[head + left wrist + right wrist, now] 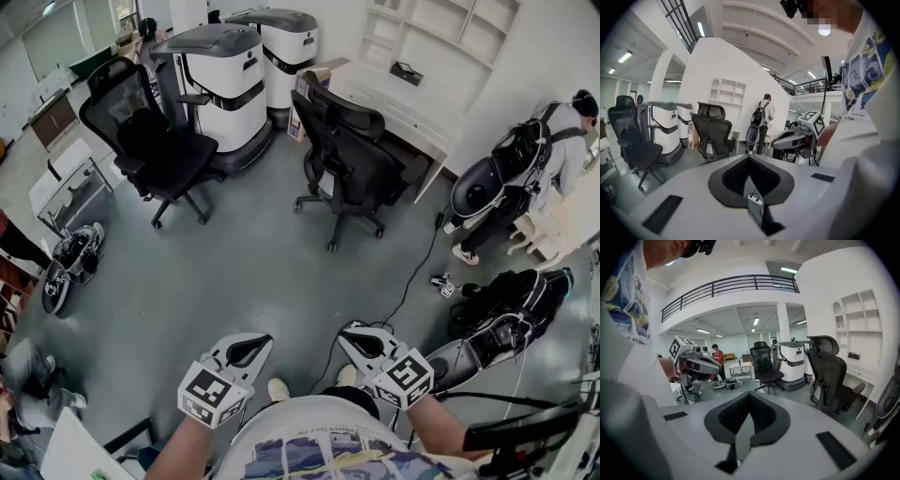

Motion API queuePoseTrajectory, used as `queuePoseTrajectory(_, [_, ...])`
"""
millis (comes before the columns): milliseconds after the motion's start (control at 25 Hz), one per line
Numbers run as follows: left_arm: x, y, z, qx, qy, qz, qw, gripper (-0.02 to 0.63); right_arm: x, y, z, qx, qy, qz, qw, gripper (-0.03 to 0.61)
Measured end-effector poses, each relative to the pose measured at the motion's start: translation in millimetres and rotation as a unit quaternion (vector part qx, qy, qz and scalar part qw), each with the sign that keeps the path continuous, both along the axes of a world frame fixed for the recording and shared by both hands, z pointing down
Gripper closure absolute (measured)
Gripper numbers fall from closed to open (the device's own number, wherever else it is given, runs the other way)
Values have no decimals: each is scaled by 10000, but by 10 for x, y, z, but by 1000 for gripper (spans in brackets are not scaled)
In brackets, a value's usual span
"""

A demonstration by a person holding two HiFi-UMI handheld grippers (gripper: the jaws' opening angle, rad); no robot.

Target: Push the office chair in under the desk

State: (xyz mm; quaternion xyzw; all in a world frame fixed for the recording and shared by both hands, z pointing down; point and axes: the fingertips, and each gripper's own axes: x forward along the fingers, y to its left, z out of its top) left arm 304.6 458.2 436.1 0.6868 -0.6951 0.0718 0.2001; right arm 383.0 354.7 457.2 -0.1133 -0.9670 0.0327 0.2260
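- Two grippers are held low and near, just ahead of the person's shirt. The left gripper and the right gripper both have their jaws pressed together, with nothing between them.
- Bare grey floor is seen beyond them, and a black cable is trailed across it on the right.
- Further off and slightly right, well apart from both grippers, the office chair is found standing on its castors. Its backrest is on the near-left side and its seat is turned toward the white desk just behind it. It is not yet tucked under.
- Easy rolling is expected on this smooth floor, though some weight is to be reckoned with. The swivel would probably let the chair spin if it were pushed off-centre.
- Some give is likely in the mesh back. The stiff frame of the backrest, high up and on both sides, is judged the best place for the closed jaws to be pressed.
- Far left, a second chair is parked beside two white machines. It is not to be mistaken for the one at the desk.
- Far right, a person with a backpack is seen standing, well to the right of the desk.
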Motion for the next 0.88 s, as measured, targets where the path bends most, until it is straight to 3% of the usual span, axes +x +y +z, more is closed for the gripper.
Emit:
queuePoseTrajectory(320, [-127, 99, 1, 27, -134, 162, 9998, 600, -140, 168, 2, 60, 64, 96, 9999, 554])
queuePoseTrajectory(600, [-261, 38, 64, 14, -2, 129, 9999, 600, -264, 139, 43, 64, 158, -19, 9999, 554])
queuePoseTrajectory(880, [-751, -354, 87, 13, -40, 50, 10000, 600, -725, -258, 145, -123, 285, 98, 9995, 554])
